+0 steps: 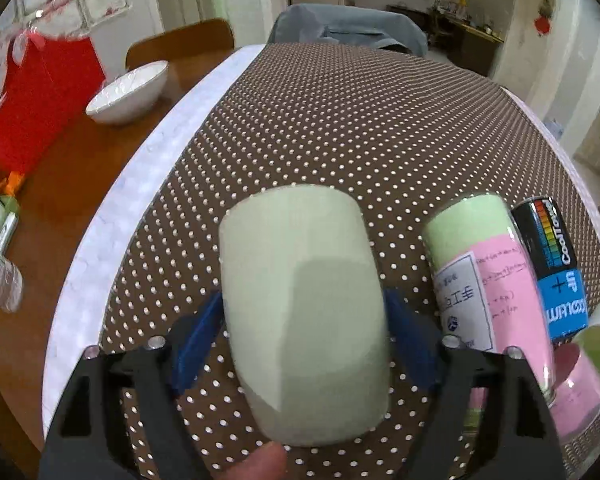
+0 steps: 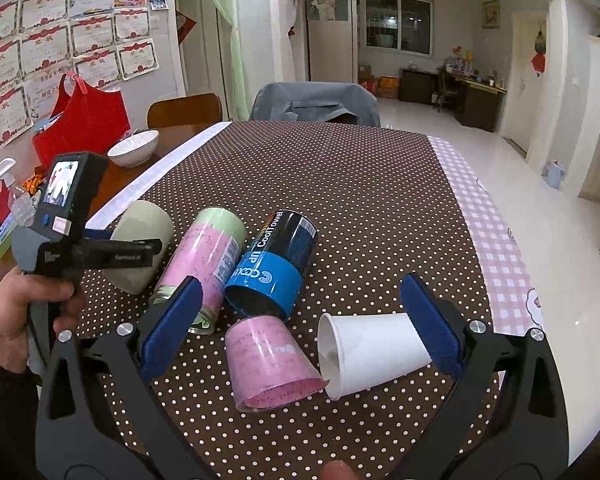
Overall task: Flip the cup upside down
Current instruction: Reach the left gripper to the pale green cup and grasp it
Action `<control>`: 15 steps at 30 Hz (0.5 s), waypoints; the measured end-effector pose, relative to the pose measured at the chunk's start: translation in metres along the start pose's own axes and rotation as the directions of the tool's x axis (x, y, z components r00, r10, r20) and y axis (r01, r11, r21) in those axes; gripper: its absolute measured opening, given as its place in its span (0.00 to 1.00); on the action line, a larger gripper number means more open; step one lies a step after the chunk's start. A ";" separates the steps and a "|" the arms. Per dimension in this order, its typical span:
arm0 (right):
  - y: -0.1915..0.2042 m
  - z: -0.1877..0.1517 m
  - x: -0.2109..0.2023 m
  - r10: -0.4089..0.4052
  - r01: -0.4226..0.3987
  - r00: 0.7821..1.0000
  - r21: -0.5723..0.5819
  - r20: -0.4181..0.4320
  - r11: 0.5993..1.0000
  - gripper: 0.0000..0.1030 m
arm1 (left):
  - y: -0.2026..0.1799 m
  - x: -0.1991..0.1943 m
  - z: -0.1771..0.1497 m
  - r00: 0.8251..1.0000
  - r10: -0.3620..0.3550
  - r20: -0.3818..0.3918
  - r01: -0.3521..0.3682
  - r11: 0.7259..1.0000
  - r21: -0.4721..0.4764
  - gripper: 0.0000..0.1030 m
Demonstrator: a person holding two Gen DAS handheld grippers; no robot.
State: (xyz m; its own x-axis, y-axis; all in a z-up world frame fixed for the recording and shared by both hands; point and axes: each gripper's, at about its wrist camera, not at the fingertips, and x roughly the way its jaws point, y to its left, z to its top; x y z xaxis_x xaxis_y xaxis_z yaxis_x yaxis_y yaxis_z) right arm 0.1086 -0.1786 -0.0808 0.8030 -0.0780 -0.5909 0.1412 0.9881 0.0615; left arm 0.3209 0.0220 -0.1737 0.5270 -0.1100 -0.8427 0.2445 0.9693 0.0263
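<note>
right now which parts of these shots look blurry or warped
Left wrist view: the pale green cup held in the left gripper is close and soft-edged, and the brown polka-dot tablecloth bulges from fisheye distortion. Right wrist view: sharper; the white paper cup is crisp, and the glossy floor shows glare.

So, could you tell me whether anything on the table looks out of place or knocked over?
Yes: every container lies on its side on the dotted cloth: the green cup gripped by the left gripper, the pink-labelled jar, the black and blue can, the pink cup and the white paper cup. No spill shows.
</note>
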 end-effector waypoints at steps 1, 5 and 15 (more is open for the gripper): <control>0.000 0.000 -0.001 0.001 -0.001 1.000 0.001 0.001 1.000 0.94 | -0.002 0.000 -0.001 1.000 0.007 0.003 -0.007 1.000 0.003 0.76; 0.001 -0.002 -0.004 0.007 -0.007 1.000 -0.003 0.004 1.000 0.94 | -0.008 -0.004 -0.008 0.999 0.025 0.019 -0.026 1.000 0.012 0.75; -0.005 -0.006 -0.012 0.021 -0.021 1.000 0.012 0.009 1.000 0.94 | -0.008 -0.031 -0.029 0.999 -0.021 0.036 0.021 1.000 -0.006 0.75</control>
State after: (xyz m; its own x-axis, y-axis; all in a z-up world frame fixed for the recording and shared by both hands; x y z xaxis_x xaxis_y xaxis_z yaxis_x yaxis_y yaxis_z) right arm 0.0949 -0.1820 -0.0789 0.8106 -0.0585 -0.5826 0.1316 0.9878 0.0839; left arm 0.2790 0.0243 -0.1632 0.5505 -0.1382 -0.8233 0.2508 0.9680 0.0052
